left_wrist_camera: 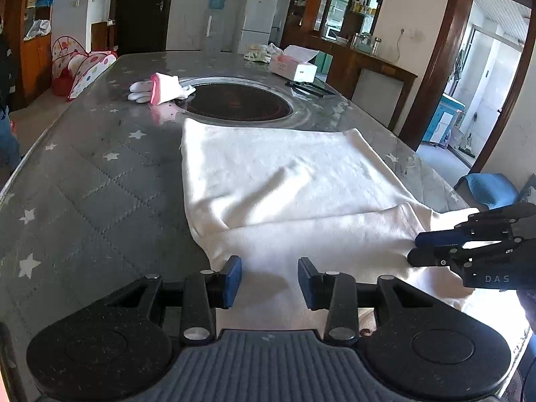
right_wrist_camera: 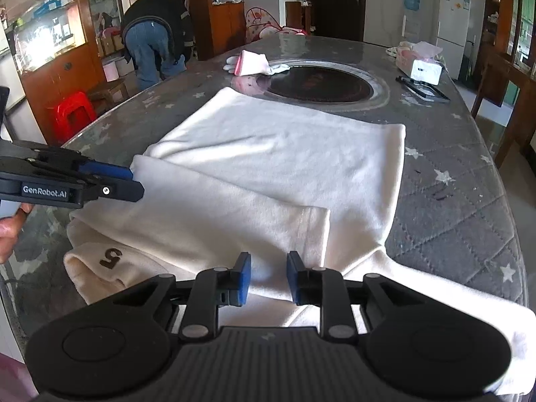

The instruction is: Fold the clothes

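A white garment lies spread on the grey star-patterned table, with one sleeve folded across its near part. A dark "5" marks a cuff at its near left. My left gripper is open just above the garment's near edge; from the right wrist view it shows at the left, at the garment's left side. My right gripper is open over the folded sleeve; in the left wrist view it sits at the right on the garment's right edge.
A round dark hob is set in the table beyond the garment. White gloves with pink cuffs, a tissue box and a dark flat tool lie further back. A person bends over at the far left, near a red stool.
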The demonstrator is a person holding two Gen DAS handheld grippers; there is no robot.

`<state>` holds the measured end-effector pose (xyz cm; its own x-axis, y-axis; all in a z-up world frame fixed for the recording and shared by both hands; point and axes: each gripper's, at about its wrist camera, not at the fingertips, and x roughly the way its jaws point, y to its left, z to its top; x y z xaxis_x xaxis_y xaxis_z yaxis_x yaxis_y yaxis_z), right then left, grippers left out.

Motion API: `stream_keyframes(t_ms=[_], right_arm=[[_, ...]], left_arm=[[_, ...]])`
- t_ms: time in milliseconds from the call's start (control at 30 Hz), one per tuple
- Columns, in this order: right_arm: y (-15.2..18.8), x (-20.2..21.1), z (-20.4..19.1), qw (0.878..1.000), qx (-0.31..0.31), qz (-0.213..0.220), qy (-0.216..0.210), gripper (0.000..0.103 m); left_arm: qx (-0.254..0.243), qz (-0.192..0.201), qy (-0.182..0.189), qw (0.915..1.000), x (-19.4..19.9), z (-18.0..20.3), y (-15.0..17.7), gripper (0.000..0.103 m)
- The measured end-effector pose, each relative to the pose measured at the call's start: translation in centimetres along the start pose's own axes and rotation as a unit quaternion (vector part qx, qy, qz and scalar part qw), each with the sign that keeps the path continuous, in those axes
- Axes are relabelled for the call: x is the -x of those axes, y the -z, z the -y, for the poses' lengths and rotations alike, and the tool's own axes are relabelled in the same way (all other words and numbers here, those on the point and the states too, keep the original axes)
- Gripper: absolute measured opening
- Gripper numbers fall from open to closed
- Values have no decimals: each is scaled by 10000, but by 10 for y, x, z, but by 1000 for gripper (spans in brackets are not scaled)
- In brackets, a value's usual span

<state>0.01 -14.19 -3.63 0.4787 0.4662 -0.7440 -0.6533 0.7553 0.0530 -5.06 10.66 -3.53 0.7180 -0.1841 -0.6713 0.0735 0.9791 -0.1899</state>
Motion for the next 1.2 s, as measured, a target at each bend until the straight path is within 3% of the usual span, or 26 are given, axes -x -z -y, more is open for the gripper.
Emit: stream_keyframes(t_ms=[133, 433, 600, 867, 1100, 1200], right_arm=[[-2, 18, 2, 9998, 29, 197, 55, 35], [19, 62, 51, 9943, -703, 467, 655, 41], [45, 75, 80, 9863, -1206, 464, 1028, 42], [88, 91, 124, 9657, -2100, 596, 1409, 42], [112, 95, 166, 9403, -2885, 786, 1625, 43], [122, 97, 179, 9285, -3235, 886, 1593, 54]], left_arm=[[-23, 36, 20, 10000, 5, 5, -5, 50], [-138, 144, 331, 9993, 13, 28, -16, 67], [-332, 17, 454, 9984, 4, 50, -18, 69], [-682, -223, 555, 9959, -13, 84, -18, 71], [-867, -302, 515, 9944, -21, 101, -18, 75], [-922, -337, 504, 9939, -23, 106, -18, 76]])
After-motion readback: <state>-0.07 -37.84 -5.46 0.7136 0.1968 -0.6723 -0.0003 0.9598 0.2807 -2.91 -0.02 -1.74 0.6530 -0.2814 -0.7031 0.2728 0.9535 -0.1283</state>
